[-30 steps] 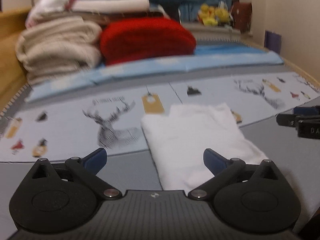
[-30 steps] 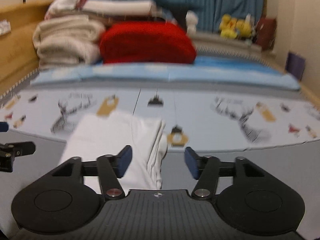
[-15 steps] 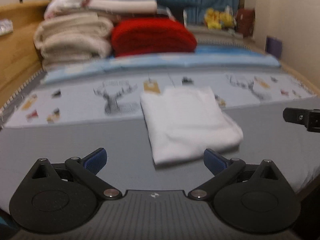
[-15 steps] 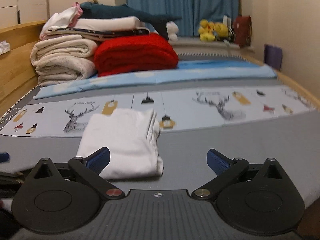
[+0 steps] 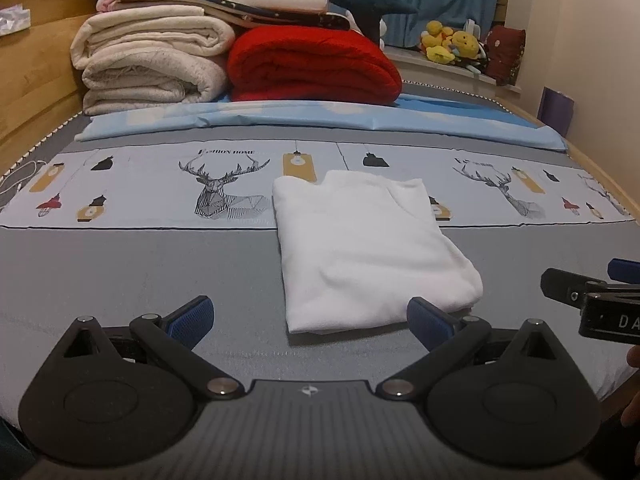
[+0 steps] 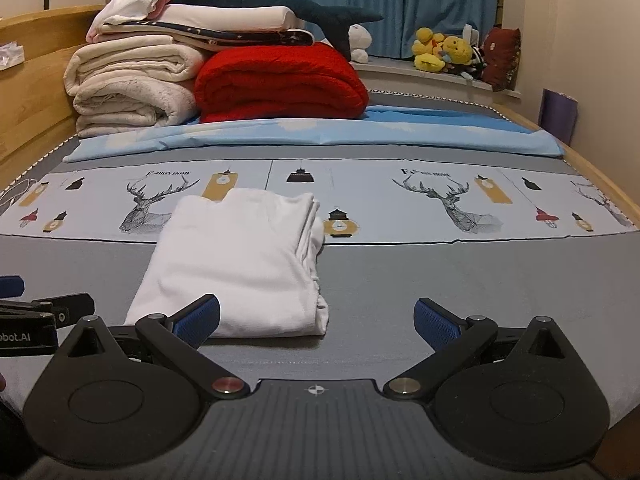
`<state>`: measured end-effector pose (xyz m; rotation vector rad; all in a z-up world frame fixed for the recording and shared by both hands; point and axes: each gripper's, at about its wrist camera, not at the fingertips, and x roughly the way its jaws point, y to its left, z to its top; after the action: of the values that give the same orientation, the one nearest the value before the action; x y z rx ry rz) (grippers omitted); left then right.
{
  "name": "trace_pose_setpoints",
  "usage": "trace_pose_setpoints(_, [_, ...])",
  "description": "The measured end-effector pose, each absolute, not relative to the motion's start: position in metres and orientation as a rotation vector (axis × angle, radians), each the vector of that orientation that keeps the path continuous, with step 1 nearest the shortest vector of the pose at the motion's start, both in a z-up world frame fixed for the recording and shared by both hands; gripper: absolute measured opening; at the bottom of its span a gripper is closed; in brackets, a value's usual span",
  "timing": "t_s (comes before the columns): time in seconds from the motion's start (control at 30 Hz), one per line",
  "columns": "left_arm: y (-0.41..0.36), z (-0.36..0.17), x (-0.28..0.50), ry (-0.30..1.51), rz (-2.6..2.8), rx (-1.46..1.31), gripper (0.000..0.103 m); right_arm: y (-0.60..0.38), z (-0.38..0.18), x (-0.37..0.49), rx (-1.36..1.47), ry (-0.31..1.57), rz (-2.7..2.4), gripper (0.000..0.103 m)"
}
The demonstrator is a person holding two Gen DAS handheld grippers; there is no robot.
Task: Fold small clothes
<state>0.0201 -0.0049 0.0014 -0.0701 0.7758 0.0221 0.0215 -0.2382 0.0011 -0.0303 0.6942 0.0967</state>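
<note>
i see the white shirt (image 5: 360,248) lying folded on the grey bed cover (image 5: 140,272), its far end on the pale strip with the deer pictures (image 5: 224,188); my left gripper (image 5: 310,316) sits just near of it with its blue pads wide apart and nothing between them; my right gripper (image 6: 318,318) is the same, pads wide apart and empty, with the shirt's near edge just past its left pad; the fold looks done to me, i think; what could go wrong now is a pad catching the loose layers on the shirt's right side (image 6: 314,240) if i swing in too low, which would drag the stack open; the two grippers are near each other too, so a quick move could bump them; the big pile of blankets (image 6: 132,80) and the red blanket (image 6: 280,80) sit far back, well apart from all this.
</note>
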Motion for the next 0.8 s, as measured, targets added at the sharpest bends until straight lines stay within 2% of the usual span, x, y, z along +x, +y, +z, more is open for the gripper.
trace_pose_setpoints(0.8, [-0.0014, -0.0016, 0.0277, 0.783, 0.063, -0.099, 0.103, -0.2332, 0.0007, 0.0248, -0.065, 0.678, 0.094, 0.102])
